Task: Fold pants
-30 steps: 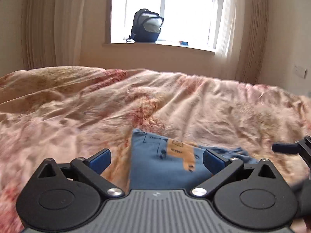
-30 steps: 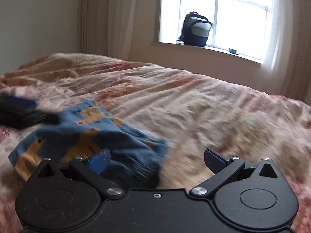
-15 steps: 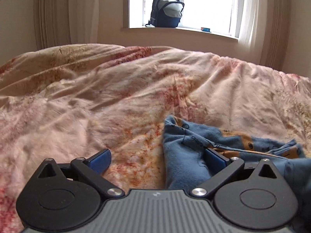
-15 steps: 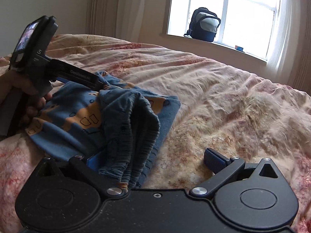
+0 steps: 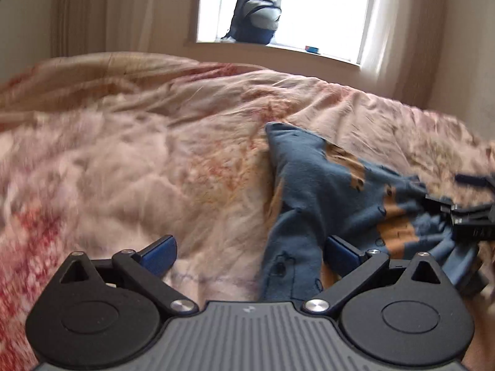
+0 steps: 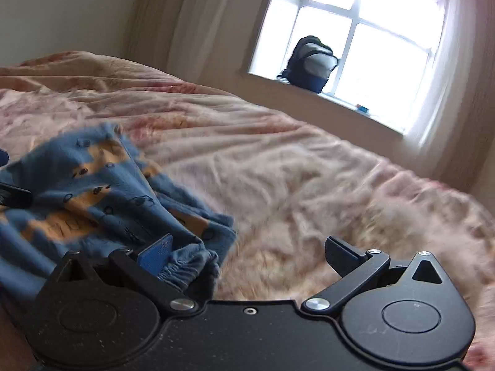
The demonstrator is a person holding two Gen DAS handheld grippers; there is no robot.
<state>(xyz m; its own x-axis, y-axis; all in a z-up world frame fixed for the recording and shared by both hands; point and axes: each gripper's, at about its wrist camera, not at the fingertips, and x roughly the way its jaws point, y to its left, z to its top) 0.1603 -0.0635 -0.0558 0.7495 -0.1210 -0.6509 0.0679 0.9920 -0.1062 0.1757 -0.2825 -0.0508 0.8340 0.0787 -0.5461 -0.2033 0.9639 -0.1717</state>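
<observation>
The blue pants (image 5: 321,182) with orange prints lie crumpled on the bed, right of centre in the left wrist view. My left gripper (image 5: 249,252) is open just above the quilt, and a fold of the pants runs down beside its right finger (image 5: 342,252). At the far right edge, the right gripper's black body (image 5: 473,219) sits against the cloth. In the right wrist view the pants (image 6: 92,191) lie bunched at the left. My right gripper (image 6: 249,255) is open, with the elastic waistband (image 6: 185,267) lying against its left finger (image 6: 154,252). Motion blur softens both views.
A pink floral quilt (image 5: 139,170) covers the whole bed (image 6: 324,185). Behind it is a window with a dark backpack (image 5: 255,18) and a small blue item (image 5: 312,49) on the sill. Curtains (image 6: 191,21) hang on both sides.
The right wrist view has tilted, and the left gripper has dropped from high in it to its left edge. The pants now lie more bunched. Both grippers stayed open.
</observation>
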